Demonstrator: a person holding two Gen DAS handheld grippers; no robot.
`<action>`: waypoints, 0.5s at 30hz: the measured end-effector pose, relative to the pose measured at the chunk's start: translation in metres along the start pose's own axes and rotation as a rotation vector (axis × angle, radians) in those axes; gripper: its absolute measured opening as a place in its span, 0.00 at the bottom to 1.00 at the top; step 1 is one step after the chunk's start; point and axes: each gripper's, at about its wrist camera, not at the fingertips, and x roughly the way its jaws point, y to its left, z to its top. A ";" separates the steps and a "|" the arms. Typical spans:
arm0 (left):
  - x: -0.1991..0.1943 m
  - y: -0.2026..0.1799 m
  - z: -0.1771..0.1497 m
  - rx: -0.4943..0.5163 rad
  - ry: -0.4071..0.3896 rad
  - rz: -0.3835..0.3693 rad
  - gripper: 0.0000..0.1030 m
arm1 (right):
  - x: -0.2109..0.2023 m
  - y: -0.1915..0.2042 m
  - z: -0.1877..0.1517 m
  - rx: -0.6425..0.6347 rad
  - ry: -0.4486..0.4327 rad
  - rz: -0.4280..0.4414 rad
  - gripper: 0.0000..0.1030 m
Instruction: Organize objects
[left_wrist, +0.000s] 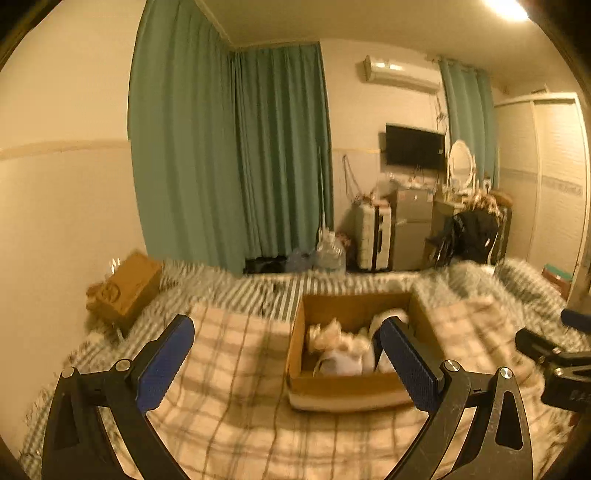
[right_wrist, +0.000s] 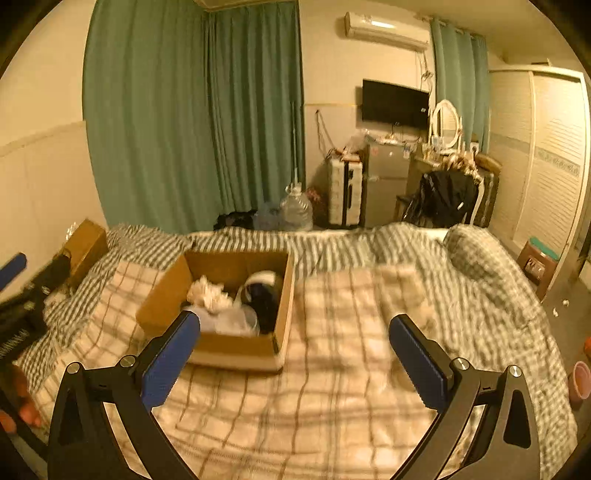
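Note:
An open cardboard box (left_wrist: 351, 387) sits on the checked blanket (left_wrist: 240, 369) on the bed; it also shows in the right wrist view (right_wrist: 236, 350). It holds soft white and dark items (right_wrist: 236, 299), bundled and blurred. My left gripper (left_wrist: 286, 332) is open and empty above the blanket, its right finger (left_wrist: 410, 365) in front of the box. My right gripper (right_wrist: 295, 328) is open and empty, to the right of the box. The right gripper shows at the left view's right edge (left_wrist: 550, 354); the left one at the right view's left edge (right_wrist: 22, 295).
A closed brown box (left_wrist: 129, 288) lies at the bed's far left by the wall. A striped duvet (right_wrist: 369, 240) and pillow (right_wrist: 476, 254) lie behind. Beyond the bed are green curtains, a water jug (right_wrist: 295, 210), a suitcase, a fridge and a chair.

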 end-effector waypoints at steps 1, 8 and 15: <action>0.003 0.001 -0.008 -0.003 0.013 0.000 1.00 | 0.003 0.002 -0.007 -0.019 0.005 -0.013 1.00; 0.018 -0.002 -0.035 -0.024 0.108 -0.049 1.00 | 0.016 0.003 -0.028 -0.029 0.000 -0.031 1.00; 0.019 -0.013 -0.038 0.013 0.129 -0.091 1.00 | 0.022 0.004 -0.030 -0.037 -0.002 -0.057 1.00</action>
